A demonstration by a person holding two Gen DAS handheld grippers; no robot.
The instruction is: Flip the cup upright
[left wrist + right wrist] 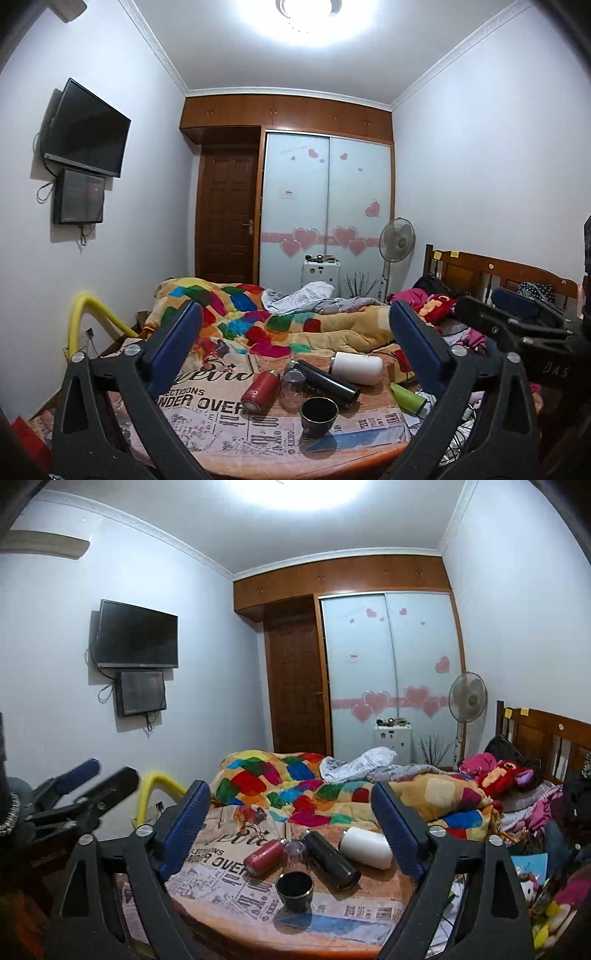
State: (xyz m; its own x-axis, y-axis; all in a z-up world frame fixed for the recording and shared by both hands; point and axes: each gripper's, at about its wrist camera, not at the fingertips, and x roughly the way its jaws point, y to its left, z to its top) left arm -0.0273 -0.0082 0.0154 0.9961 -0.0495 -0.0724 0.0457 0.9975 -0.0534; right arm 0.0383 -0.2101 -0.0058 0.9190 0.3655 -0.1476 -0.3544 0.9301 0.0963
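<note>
Both sets of tongs hang above the near edge of the counter (369, 448) with their blue pads spread wide apart, gripping nothing: the left tongs (295, 332) in the left wrist view, the right tongs (290, 810) in the right wrist view. Nearest on the newspaper-print cover stands the dark cup (319, 414), upright with its mouth up, between the pads but untouched. Just behind it lie a red bottle (259, 390), a clear glass (291, 386) and a black flask (325, 380), all on their sides and crowded together. Beyond them a white tumbler (358, 367) lies on its side, a green cup (406, 397) to its right. Further back a patchwork blanket (258, 317) covers the bed
</note>
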